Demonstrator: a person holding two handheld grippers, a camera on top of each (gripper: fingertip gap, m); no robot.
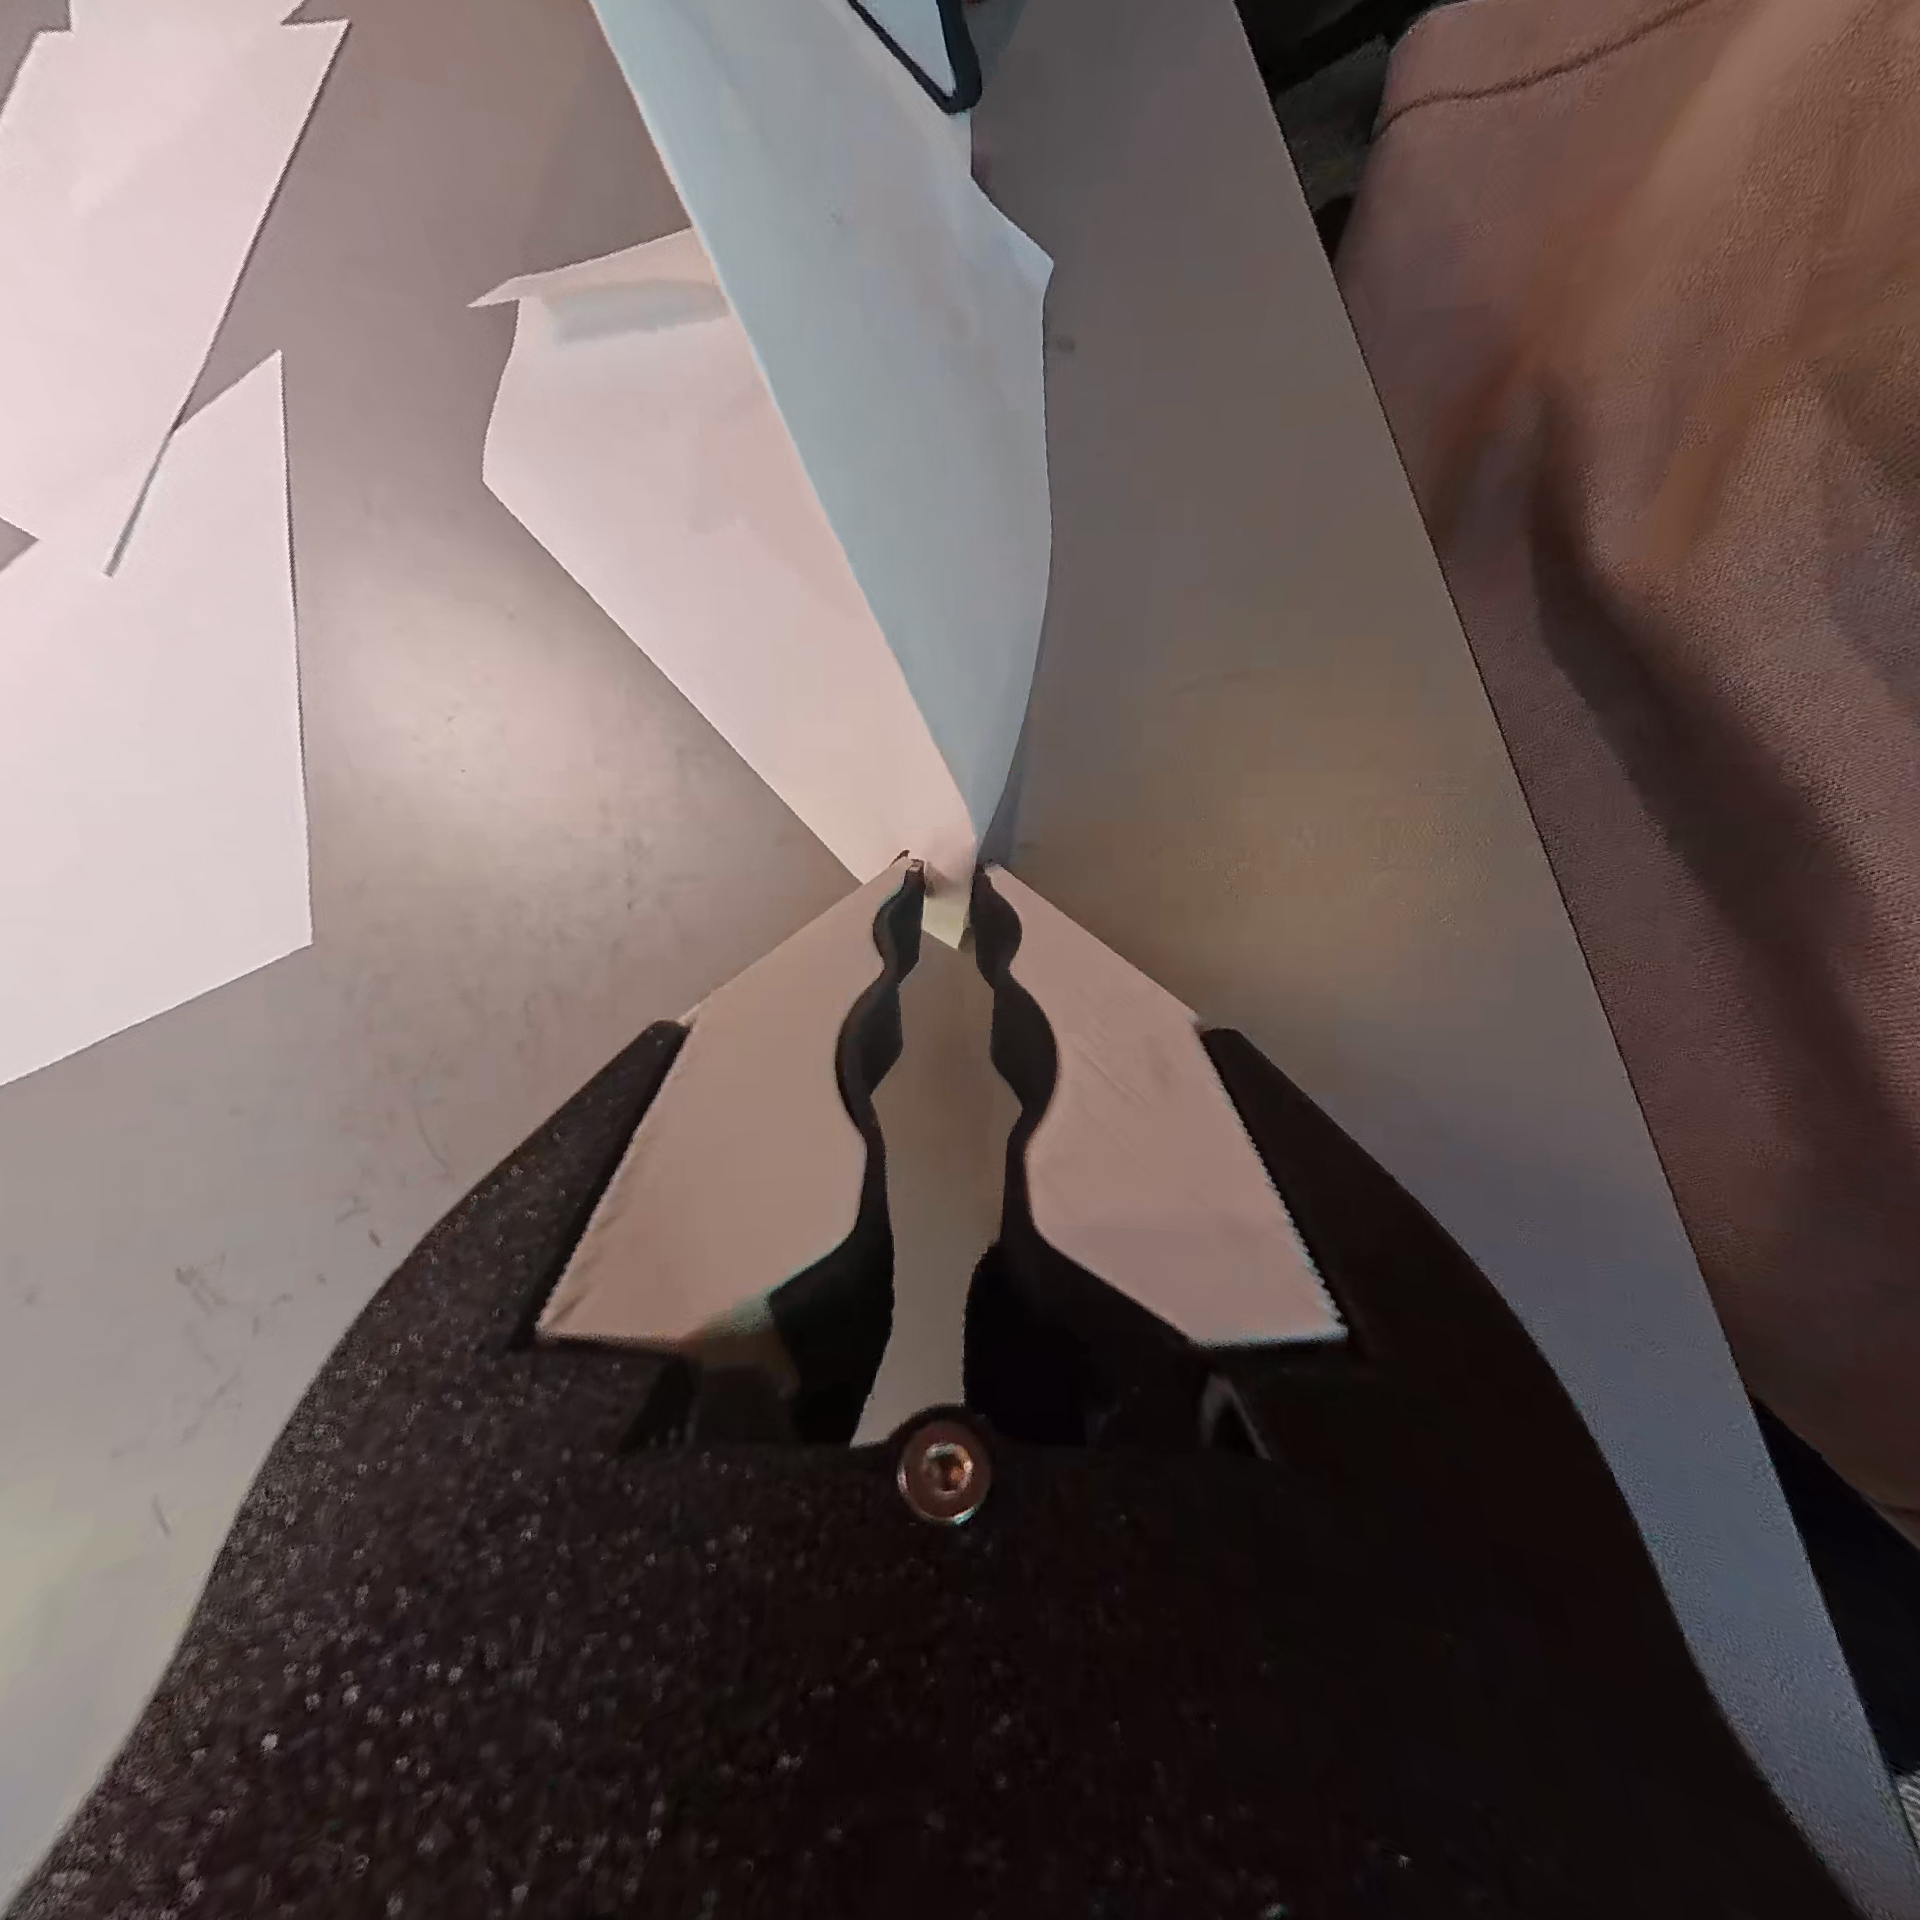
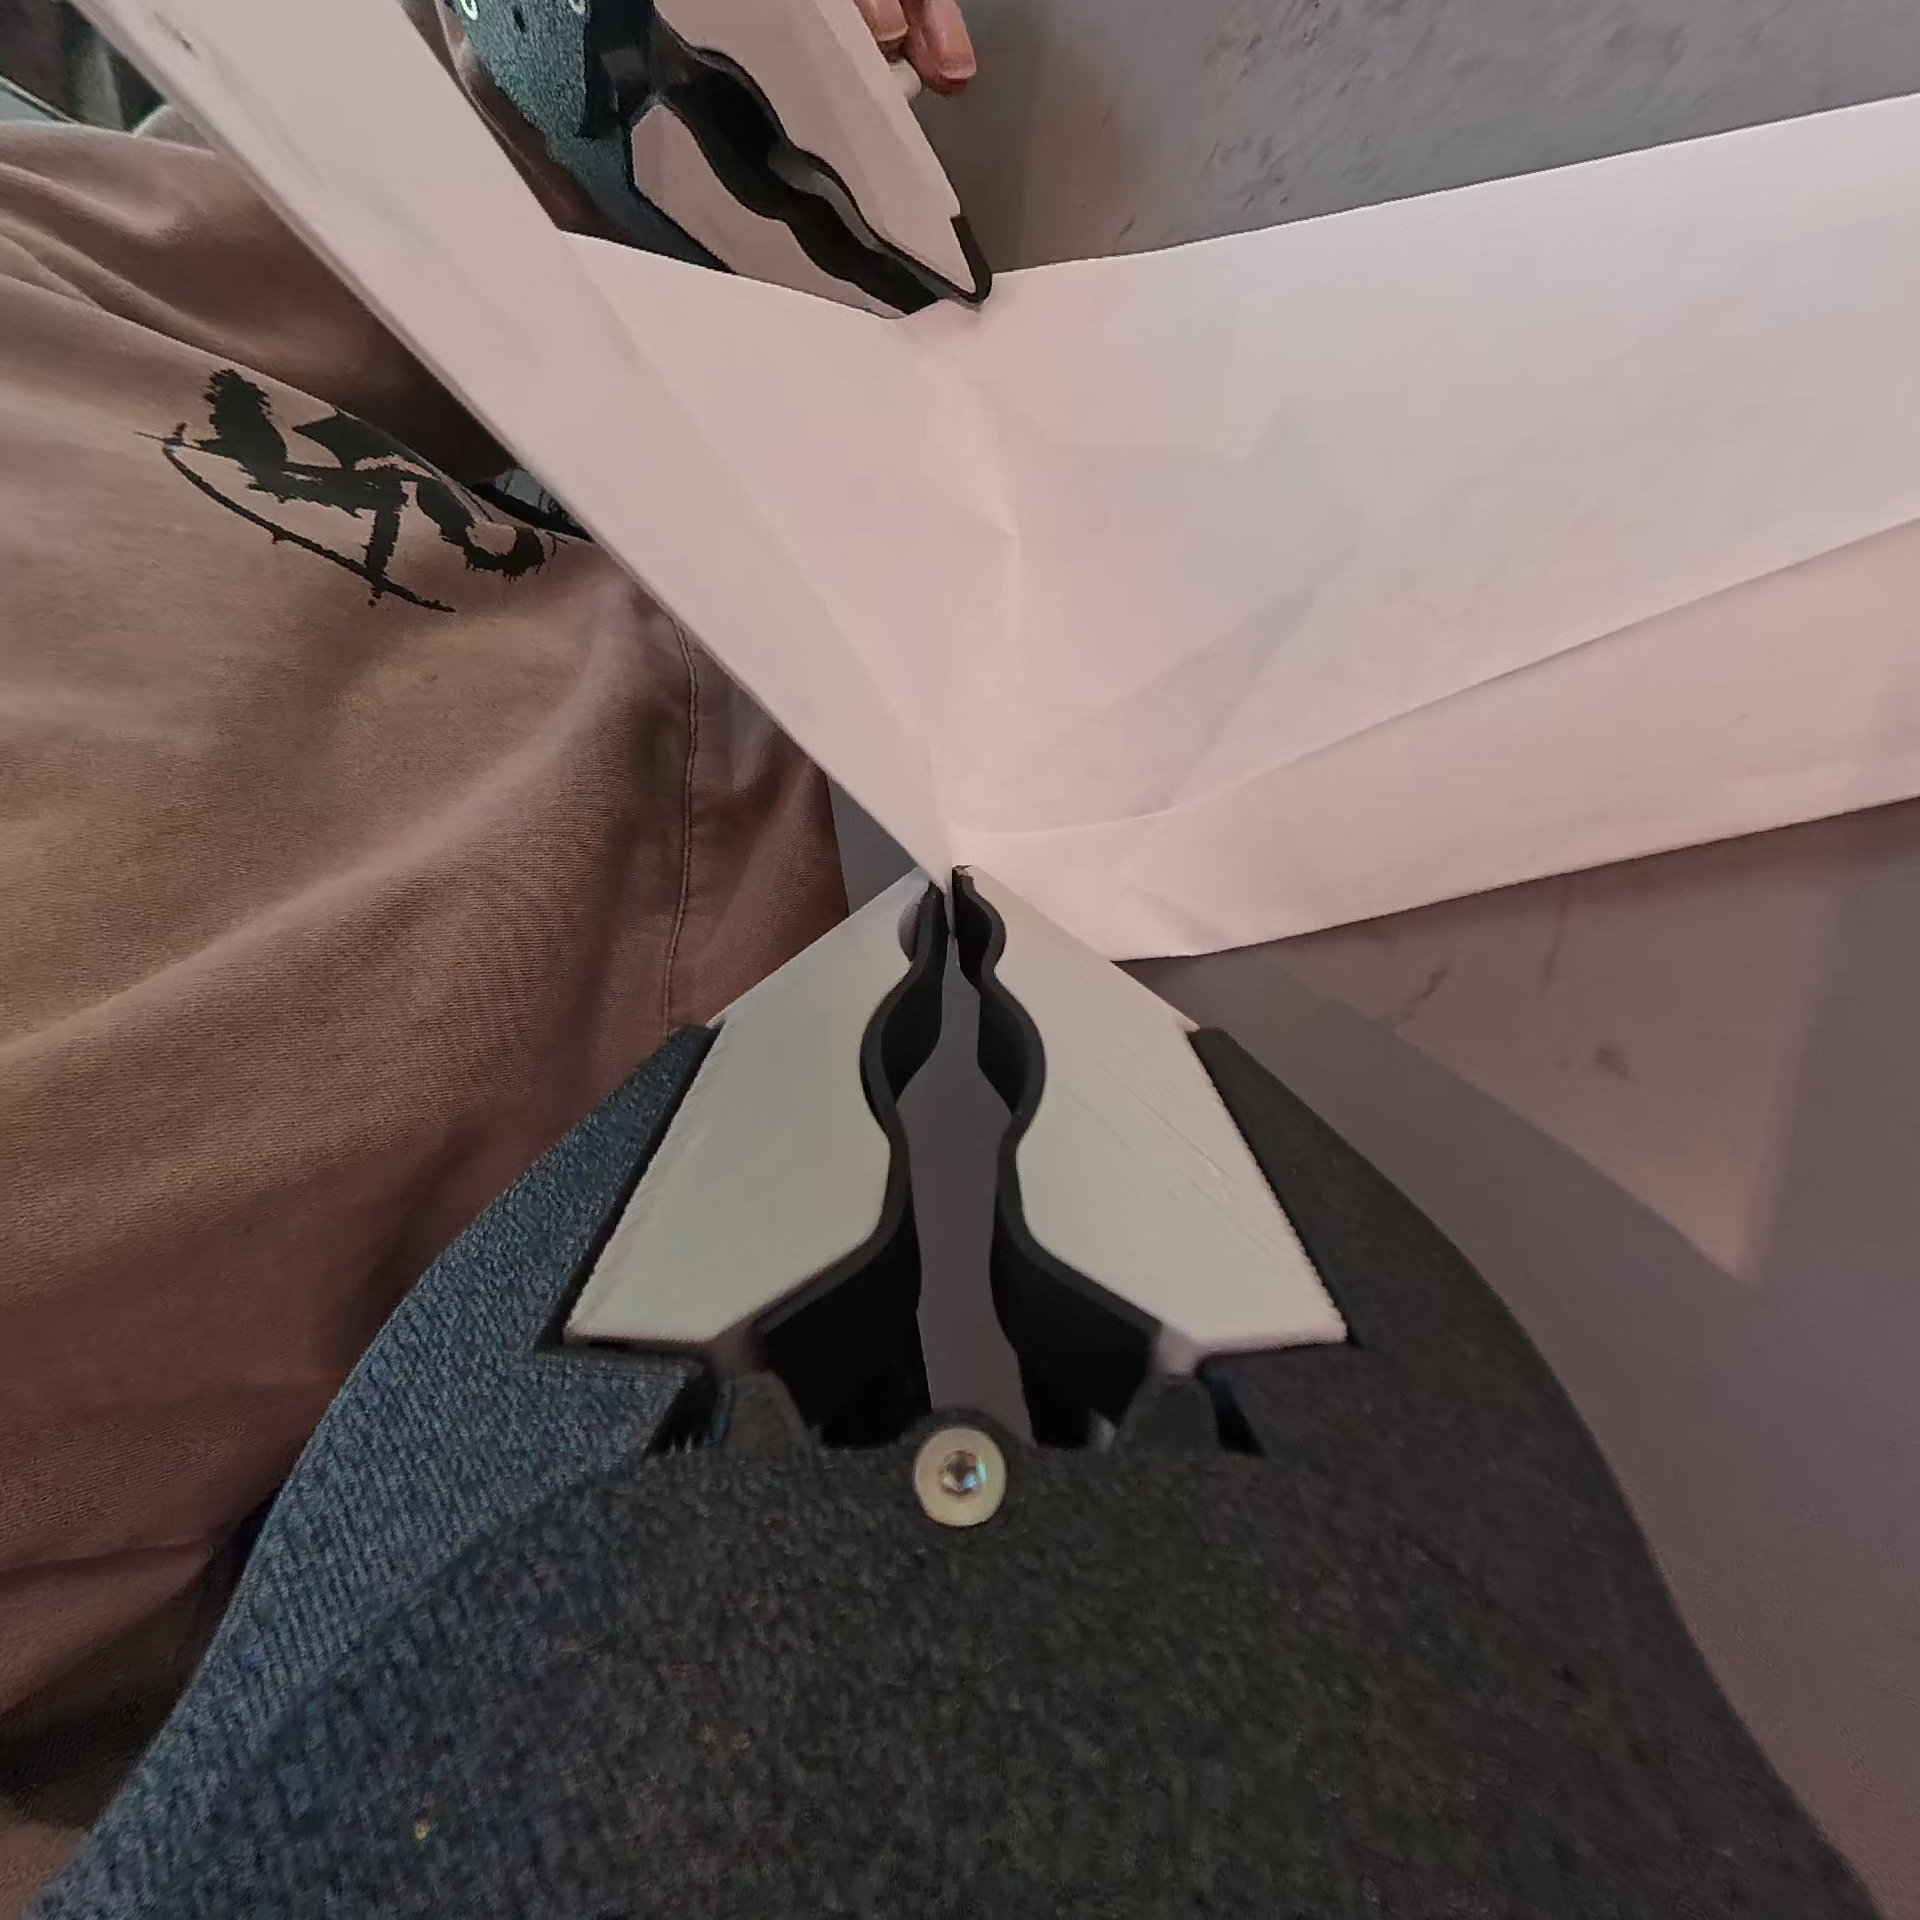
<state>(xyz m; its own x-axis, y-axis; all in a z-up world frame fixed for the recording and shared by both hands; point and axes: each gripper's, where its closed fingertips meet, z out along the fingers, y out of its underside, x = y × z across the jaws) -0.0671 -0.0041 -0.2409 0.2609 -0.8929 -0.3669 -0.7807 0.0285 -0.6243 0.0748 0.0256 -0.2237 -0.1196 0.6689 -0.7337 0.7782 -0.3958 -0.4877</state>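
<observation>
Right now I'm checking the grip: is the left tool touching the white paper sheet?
Touching. The left wrist view shows the left tool shut on a corner of the white paper sheet, pinched between its tips.

My left tongs (image 1: pixel 948 894) and right tongs (image 2: pixel 948 896) are both tied up, clamped on one raised white sheet (image 2: pixel 1195 540) that walls off the space between them. The person's brown shirt (image 2: pixel 312 831) crowds the near edge. Loose papers (image 1: pixel 145 727) (lying flat) litter the grey tabletop (image 1: pixel 499 935) to my left.
</observation>
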